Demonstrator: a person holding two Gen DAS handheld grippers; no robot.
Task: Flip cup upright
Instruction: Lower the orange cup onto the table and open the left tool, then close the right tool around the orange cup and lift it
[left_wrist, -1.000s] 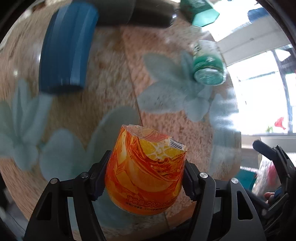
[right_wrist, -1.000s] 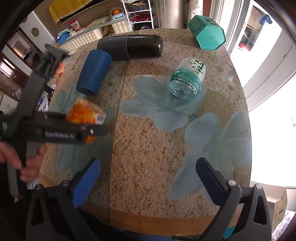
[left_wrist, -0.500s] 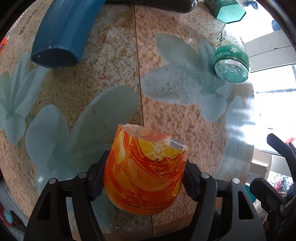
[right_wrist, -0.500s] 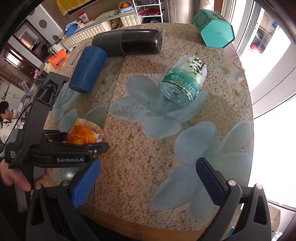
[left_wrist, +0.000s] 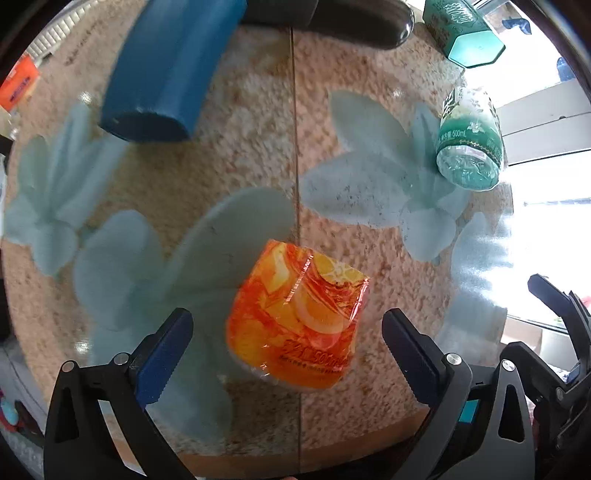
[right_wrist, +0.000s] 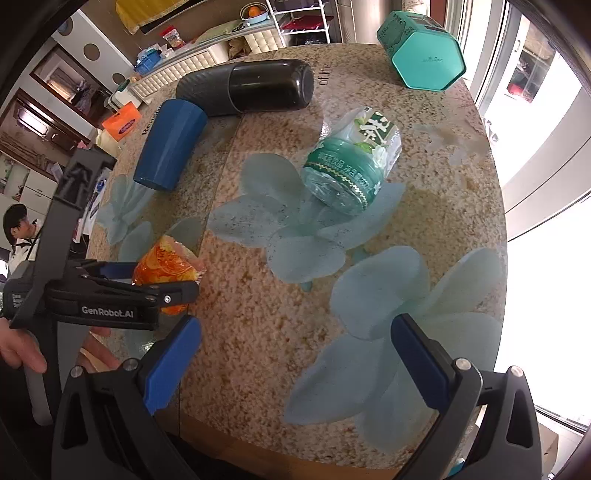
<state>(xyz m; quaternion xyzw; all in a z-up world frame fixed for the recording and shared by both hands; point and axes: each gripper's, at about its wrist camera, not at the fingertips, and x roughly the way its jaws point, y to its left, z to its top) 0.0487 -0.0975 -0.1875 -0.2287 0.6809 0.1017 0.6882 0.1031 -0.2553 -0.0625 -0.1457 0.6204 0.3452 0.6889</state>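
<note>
Now the orange cup (left_wrist: 299, 325) is standing on the counter (left_wrist: 258, 147) near its front edge, between the fingers (left_wrist: 164, 354) of our left gripper (left_wrist: 288, 354), and we are no longer gripping it: those fingers are spread wide, with clear gap on both sides of the cup. Half a second ago they were clamped on its orange wrap and the cup was being carried above the surface; since then we have set it down and let go. We are judging this as the release step, with the flip itself apparently finished, though whether its open end is facing up we cannot tell for certain.

Next, we are looking to draw the left gripper straight back without brushing the light cup, which could tip easily.

Our right gripper (right_wrist: 295, 365) is hovering with its fingers wide and holding nothing, well apart from the cup. Farther out, a blue tumbler (left_wrist: 166, 70), a black flask (right_wrist: 247, 86), a green bottle (right_wrist: 351, 162) and a teal hexagonal container (right_wrist: 421, 48) are all lying on their sides.
</note>
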